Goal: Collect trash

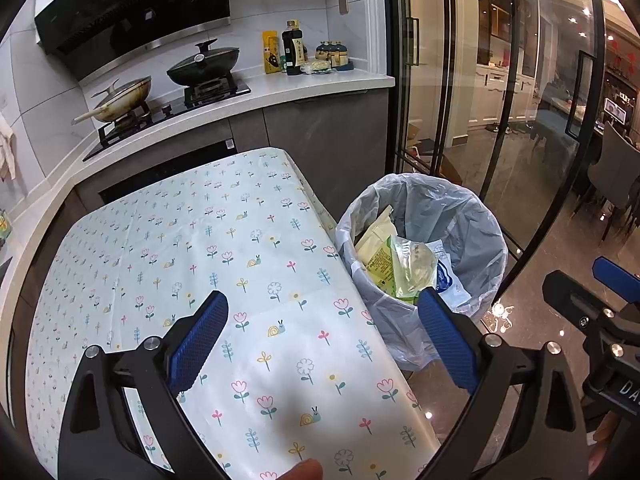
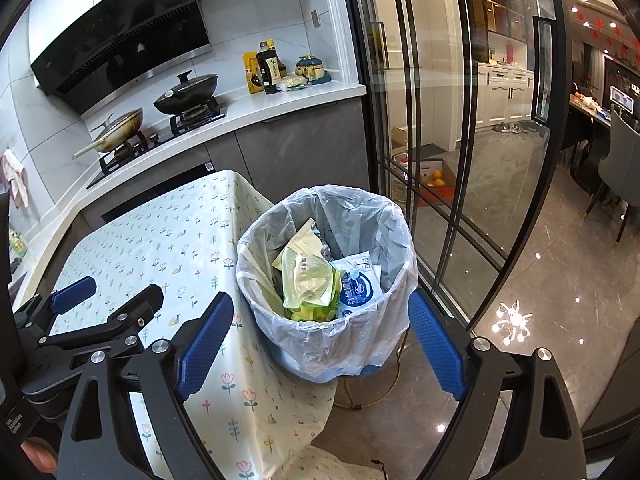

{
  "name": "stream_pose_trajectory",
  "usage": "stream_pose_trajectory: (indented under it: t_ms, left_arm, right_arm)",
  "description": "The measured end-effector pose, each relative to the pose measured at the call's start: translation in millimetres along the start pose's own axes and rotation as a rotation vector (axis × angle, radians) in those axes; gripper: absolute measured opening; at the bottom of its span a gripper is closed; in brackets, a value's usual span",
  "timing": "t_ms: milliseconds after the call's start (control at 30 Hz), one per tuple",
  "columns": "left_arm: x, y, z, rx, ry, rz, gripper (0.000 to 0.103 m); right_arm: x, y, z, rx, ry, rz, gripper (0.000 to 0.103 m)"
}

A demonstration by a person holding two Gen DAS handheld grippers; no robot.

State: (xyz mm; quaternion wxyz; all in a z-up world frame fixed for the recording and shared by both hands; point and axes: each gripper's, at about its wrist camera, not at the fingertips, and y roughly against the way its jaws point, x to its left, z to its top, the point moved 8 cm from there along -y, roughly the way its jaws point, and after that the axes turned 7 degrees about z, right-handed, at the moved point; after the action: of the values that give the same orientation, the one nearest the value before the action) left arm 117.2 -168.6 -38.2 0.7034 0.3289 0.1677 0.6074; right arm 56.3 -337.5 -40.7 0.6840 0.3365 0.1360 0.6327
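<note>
A trash bin (image 1: 476, 216) lined with a clear plastic bag stands on the floor at the table's right edge; it also shows in the right wrist view (image 2: 384, 236). Inside lie yellow-green wrappers (image 2: 306, 280), a cream packet (image 1: 374, 232) and a blue-and-white packet (image 2: 360, 286). My left gripper (image 1: 322, 316) is open and empty over the floral tablecloth (image 1: 200, 248), near the bin. My right gripper (image 2: 320, 316) is open and empty just in front of the bin. Each gripper shows at the edge of the other's view.
A kitchen counter (image 1: 312, 84) behind the table holds a gas stove with a wok (image 1: 120, 98) and a lidded black pan (image 1: 202, 64), plus sauce bottles (image 1: 294, 46). Glass sliding doors (image 2: 460, 140) stand to the right, with glossy floor beyond.
</note>
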Motion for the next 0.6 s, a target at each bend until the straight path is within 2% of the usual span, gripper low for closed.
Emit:
stream_pose_trajectory:
  t_ms: [600]
  left_arm:
    - [1.0,-1.4,-4.1,0.018,0.015,-0.002,0.092]
  right_arm:
    - [1.8,-2.0,-2.2,0.007,0.011,-0.004,0.086]
